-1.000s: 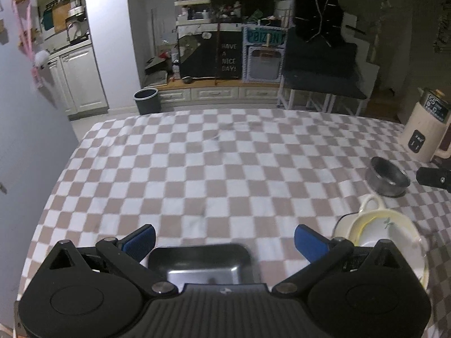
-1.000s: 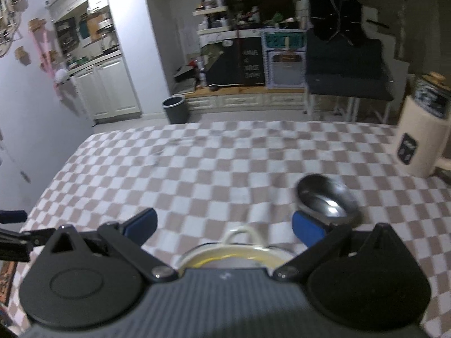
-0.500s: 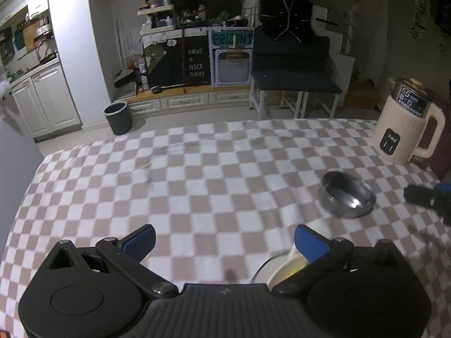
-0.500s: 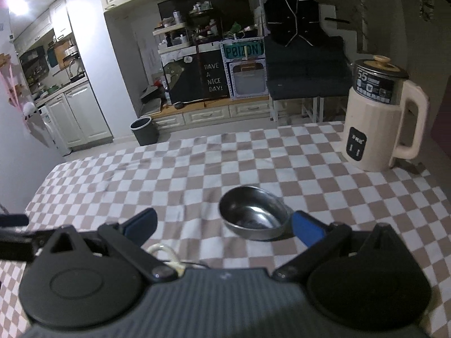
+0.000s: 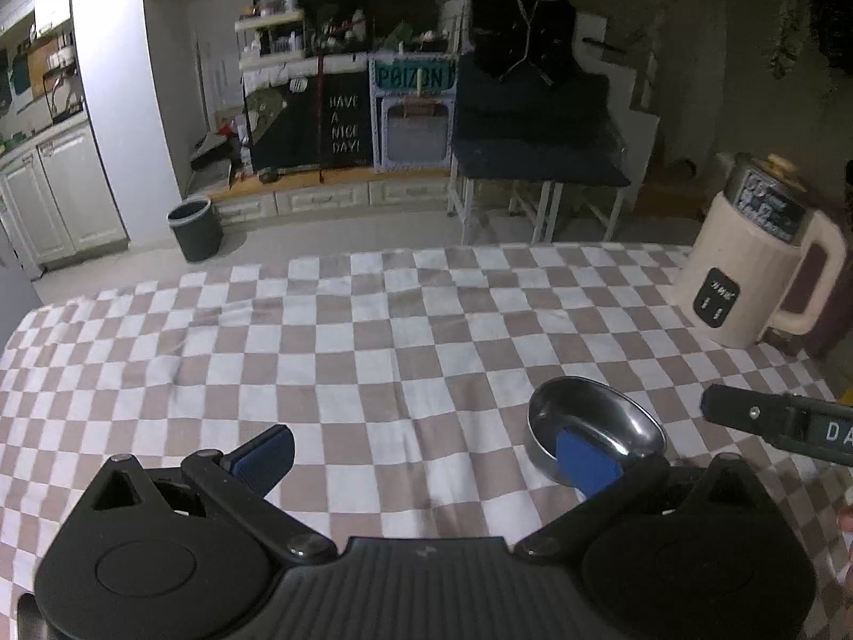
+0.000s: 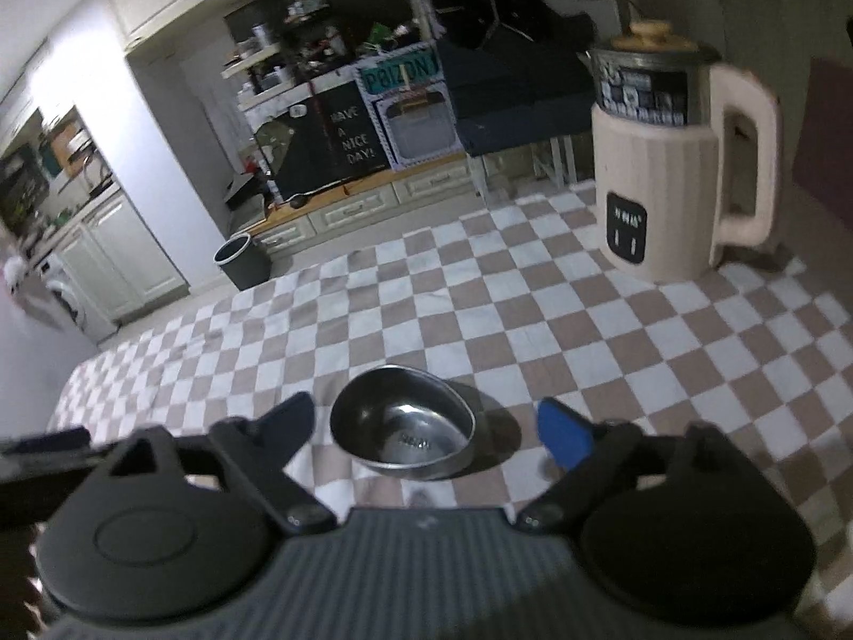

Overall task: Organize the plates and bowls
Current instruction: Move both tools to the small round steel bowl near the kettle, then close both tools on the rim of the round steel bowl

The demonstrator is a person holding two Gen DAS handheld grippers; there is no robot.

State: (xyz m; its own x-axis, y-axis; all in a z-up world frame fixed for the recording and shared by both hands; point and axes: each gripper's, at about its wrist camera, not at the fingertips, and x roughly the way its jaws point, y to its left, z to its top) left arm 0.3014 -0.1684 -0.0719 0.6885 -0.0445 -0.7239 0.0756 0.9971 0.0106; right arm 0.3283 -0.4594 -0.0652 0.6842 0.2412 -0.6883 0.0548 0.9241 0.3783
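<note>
right gripper [image 6: 424, 426] straddling the steel bowl [image 6: 405, 434] on the checked cloth [image 6: 480, 314], jaws just narrowing, pads not yet touching, likely to lift it. left gripper [image 5: 424, 453] spread, empty, just beside the bowl.

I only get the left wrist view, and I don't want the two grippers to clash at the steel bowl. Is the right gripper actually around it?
Observer: Yes. The round stainless-steel bowl lies between the open fingers of the right gripper. The jaws have just been closing, but neither pad touches it.
Operator: Is it centred in the gap?
Observer: No. It sits nearer the gripper's left finger, with a wider gap to the blue right pad.
Operator: Part of it is hidden in my view. Is anything inside?
Observer: It's empty, with only a small stamped mark on the bottom.
</note>
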